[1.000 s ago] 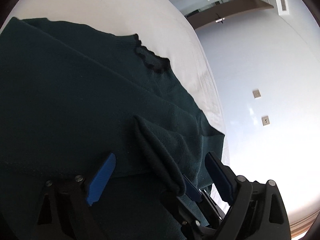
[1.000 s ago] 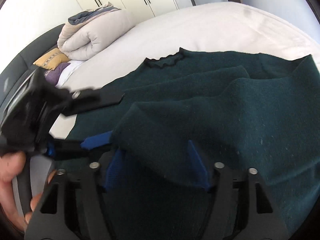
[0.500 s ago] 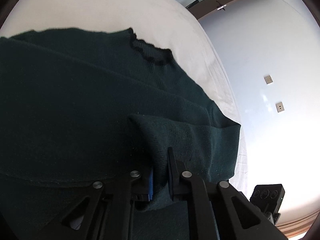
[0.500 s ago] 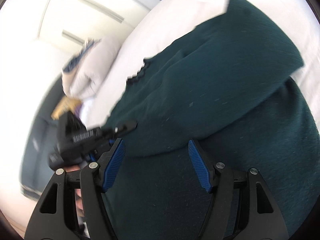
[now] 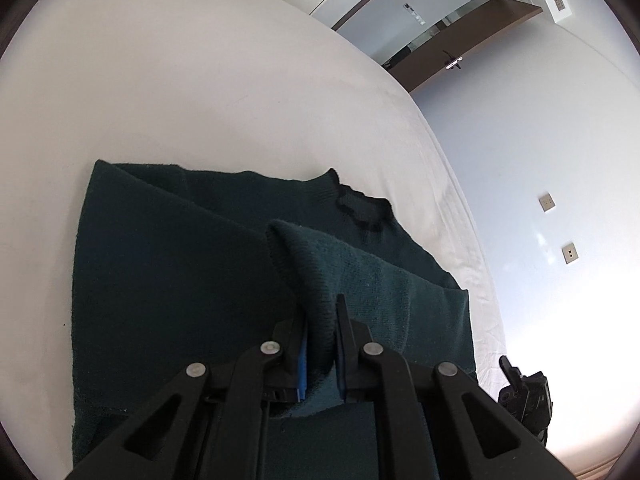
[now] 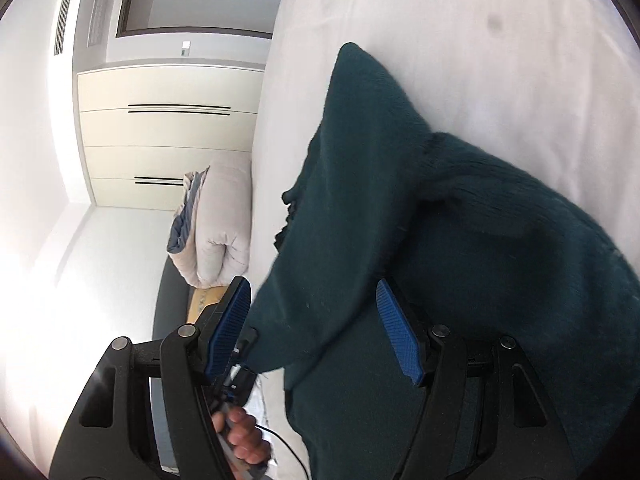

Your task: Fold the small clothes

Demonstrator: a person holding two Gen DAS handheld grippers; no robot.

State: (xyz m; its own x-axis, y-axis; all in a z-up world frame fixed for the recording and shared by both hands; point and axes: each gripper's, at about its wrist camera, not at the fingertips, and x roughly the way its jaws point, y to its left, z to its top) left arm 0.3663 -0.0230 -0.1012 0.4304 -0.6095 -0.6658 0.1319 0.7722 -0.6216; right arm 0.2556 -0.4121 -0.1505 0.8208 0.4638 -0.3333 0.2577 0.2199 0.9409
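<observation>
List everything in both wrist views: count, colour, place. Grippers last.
dark green knit sweater: 1, dark green with black frilled collar, spread on the bed, one edge lifted
white bed sheet: 1, white, under the sweater
folded beige duvet: 1, beige with blue-grey lining, at the bed's far end
yellow patterned cushion: 1, yellow, beside the duvet, mostly hidden
cream wardrobe doors: several panels, cream with dark handles, beyond the bed
brown wooden door: 1, brown, far wall
wall sockets: 2, beige, white wall
left gripper: 1, black with blue pads, shut on sweater's folded edge
right gripper: 1, black with blue pads, open over sweater
</observation>
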